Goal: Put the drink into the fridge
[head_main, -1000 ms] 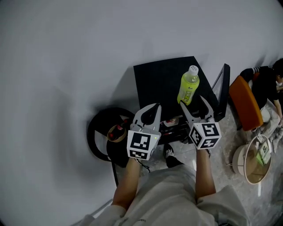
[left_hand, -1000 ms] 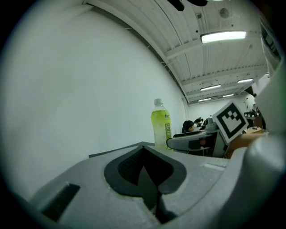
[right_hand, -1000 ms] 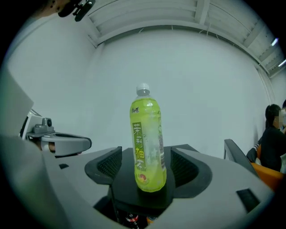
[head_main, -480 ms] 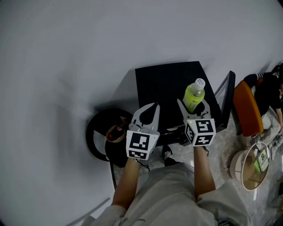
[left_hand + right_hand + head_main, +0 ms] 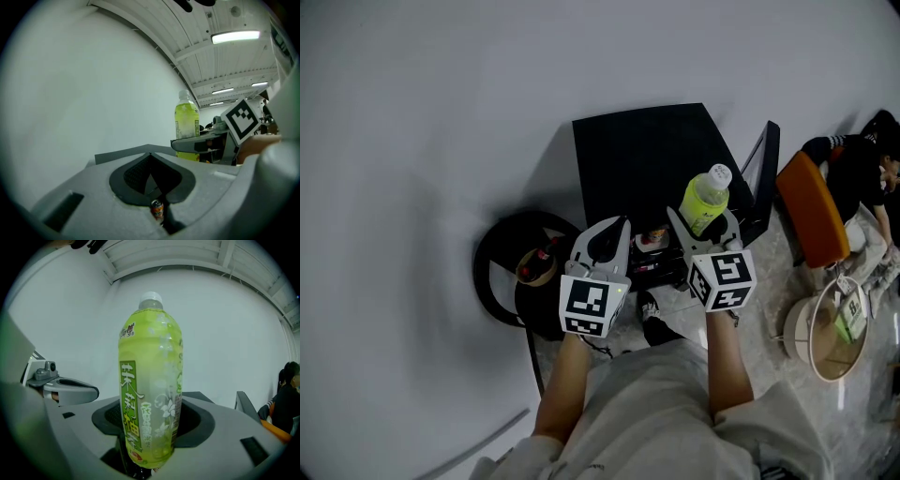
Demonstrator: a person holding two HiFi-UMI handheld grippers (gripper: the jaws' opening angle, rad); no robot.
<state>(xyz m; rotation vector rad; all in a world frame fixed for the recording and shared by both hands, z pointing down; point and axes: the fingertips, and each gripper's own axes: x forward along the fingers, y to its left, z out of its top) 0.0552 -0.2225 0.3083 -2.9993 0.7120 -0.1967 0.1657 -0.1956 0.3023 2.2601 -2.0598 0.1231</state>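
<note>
A tall yellow-green plastic drink bottle [image 5: 704, 195] with a white cap is upright over the front right part of the flat top of a small black box-shaped fridge [image 5: 628, 155]. Whether the base of the bottle rests on this top cannot be seen. The black door [image 5: 762, 178] of the fridge stands open at its 3 o'clock side. The right gripper [image 5: 703, 220] has the lower part of the bottle between its jaws. These jaws have just been closing; they stand wide, with the dark pads against the two sides of the bottle. The left gripper [image 5: 610, 232] is at 9 o'clock from the right one, apart from it, and holds nothing. Its jaws are together, leaving only a thin slit, and through this slit a small orange can [image 5: 157, 209] shows farther off.
</note>
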